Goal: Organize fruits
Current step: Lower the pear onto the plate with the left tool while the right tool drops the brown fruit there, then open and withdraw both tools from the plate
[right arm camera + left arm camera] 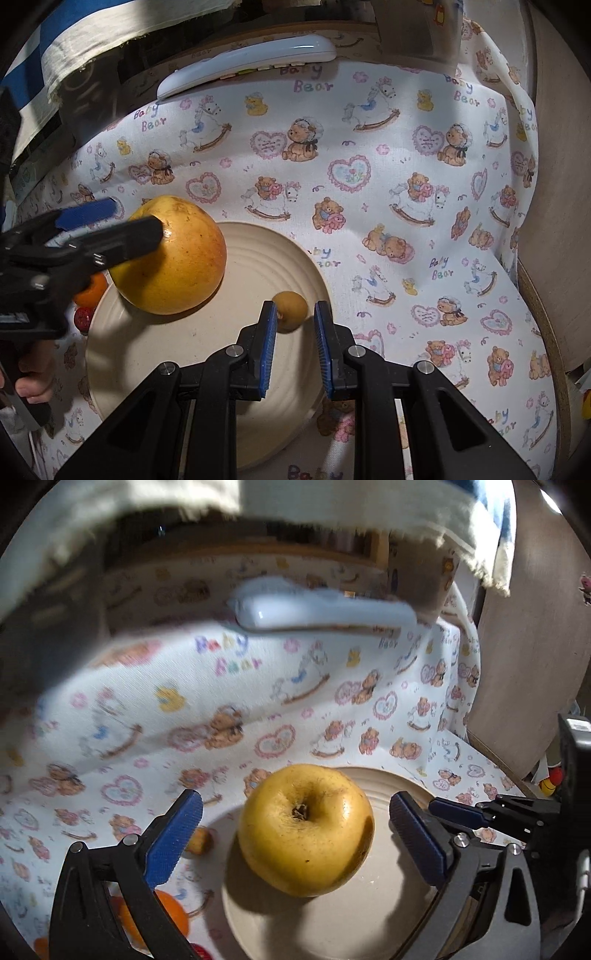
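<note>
A large yellow apple rests on a cream plate. My left gripper is open, its blue pads on either side of the apple without touching. In the right wrist view the apple sits at the plate's far left, with the left gripper around it. My right gripper is open above the plate's right part. A small brown fruit lies at the plate's rim, just beyond its fingertips; it also shows in the left wrist view.
An orange and a small red fruit lie on the bear-print cloth left of the plate. A white remote lies at the back. A wooden panel stands at the right.
</note>
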{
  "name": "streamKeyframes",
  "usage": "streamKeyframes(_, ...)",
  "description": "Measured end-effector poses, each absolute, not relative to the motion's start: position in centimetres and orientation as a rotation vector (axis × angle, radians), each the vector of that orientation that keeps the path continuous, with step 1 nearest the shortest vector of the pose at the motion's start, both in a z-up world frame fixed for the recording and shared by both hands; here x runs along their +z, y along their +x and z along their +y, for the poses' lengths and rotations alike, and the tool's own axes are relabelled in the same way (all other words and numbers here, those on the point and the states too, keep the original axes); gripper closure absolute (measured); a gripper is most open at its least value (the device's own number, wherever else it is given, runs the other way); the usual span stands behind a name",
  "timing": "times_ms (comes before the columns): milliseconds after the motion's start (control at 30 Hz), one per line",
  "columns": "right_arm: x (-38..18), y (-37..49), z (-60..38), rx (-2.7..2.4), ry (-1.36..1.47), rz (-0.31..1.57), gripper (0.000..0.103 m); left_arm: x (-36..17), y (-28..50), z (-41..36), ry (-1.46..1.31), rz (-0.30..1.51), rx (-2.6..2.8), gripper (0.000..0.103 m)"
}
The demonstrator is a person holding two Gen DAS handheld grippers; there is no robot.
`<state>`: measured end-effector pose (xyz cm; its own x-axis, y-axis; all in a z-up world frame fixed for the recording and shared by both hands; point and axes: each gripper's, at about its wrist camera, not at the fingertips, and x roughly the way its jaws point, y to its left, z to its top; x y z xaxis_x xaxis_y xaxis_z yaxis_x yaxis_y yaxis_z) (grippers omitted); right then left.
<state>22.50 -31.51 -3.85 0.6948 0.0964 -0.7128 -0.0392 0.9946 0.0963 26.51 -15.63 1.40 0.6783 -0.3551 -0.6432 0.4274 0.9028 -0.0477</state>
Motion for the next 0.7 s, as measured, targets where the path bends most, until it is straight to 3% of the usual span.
streamKeyframes(200, -3.3, 22.1, -31.1, 0.064, 0.069, 0.778, 0.081, 4.0, 23.7, -13.5, 0.157, 0.538, -0.372, 0.002)
streamKeyframes(300, -2.6, 21.7, -31.1, 0.058, 0.074, 0.749, 0.073, 5.2, 21.8, -11.9, 0.168, 0.476, -0.344, 0.002)
streamKeyframes(700, 1.0, 18.9, -29.0, 0.093, 0.064, 0.613, 0.072, 9.5, 14.0, -4.3, 0.116, 0.311, -0.229, 0.002)
